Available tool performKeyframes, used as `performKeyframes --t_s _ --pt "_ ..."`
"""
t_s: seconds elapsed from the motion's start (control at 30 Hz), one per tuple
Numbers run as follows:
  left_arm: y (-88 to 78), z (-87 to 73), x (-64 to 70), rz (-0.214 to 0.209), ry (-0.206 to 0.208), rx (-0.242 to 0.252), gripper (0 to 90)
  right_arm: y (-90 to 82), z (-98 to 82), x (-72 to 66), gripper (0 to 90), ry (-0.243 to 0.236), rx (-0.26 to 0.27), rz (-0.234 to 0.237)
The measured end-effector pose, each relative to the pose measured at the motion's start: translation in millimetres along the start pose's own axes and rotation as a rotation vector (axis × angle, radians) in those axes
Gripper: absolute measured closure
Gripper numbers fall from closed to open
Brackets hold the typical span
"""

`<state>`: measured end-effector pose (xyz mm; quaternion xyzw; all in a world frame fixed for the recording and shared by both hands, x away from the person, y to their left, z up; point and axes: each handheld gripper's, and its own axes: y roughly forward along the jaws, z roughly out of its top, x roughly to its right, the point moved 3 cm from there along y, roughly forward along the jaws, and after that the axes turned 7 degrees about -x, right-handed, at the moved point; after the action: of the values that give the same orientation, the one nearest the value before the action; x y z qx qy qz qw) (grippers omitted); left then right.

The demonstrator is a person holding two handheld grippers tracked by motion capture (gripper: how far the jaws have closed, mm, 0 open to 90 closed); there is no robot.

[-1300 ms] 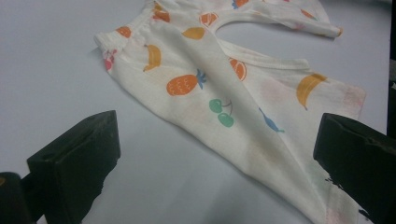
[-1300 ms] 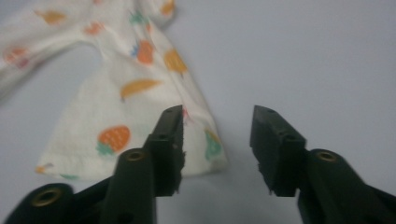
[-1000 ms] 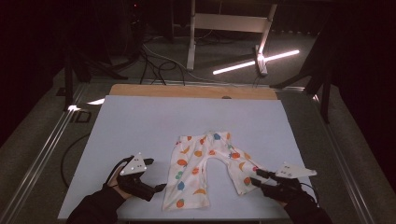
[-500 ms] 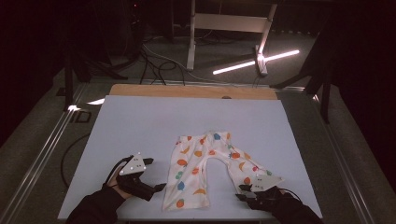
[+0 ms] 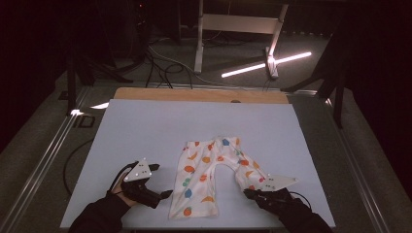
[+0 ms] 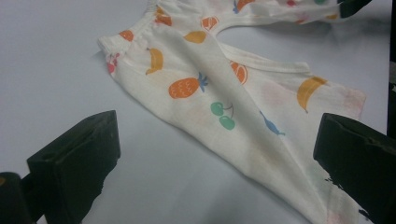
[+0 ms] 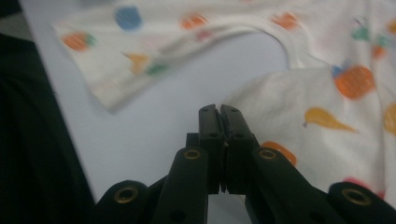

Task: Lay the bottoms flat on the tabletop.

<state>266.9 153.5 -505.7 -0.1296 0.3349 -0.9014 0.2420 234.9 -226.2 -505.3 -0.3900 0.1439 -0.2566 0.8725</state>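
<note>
A: Where are the pants sitting?

B: Lying flat on the desk, in its near half, a bit right of centre. Waistband is pointing away from the person, legs are spreading toward the near edge. One leg is running almost straight down to the near edge, the other is angling off toward the right tool. White fabric, fruit print.

A: Left tool?

B: Resting on the desk just beside the hem of the pants' straight leg, at the leg's outer side. Jaws are standing wide. In the left gripper view that leg is lying between and beyond the two jaws, and neither pad is pressing on it. The far jaw is sitting at the cloth's edge; contact there I cannot tell.

A: Right tool?

B: It is sitting at the hem of the angled leg. Its jaws have just been closing and are now standing together. In the right gripper view the tips are meeting right at the hem edge of the pants. Whether they are pinching cloth I cannot tell: the tips are meeting where fabric and desk border each other, and no cloth is showing between the pads.

A: Hands?

B: Dark gloves and sleeves are coming in from the near edge, one behind each tool.
</note>
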Motion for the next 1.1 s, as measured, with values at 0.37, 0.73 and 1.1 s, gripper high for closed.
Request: performKeyframes --t_s 0.37,0.73,1.1 --pt "-2.7 0.1 -0.4 0.000 -0.001 0.008 1.3 27.0 27.6 -41.0 88.6 -0.074 -0.031 0.160" --pt "-1.6 1.1 0.7 -0.005 -0.001 0.003 1.3 32.7 30.4 -47.6 51.7 -0.094 0.002 0.223" --pt "1.8 6.8 0.8 -0.054 -0.033 -0.014 0.8 14.3 37.7 3.5 15.3 0.036 0.129 0.102"
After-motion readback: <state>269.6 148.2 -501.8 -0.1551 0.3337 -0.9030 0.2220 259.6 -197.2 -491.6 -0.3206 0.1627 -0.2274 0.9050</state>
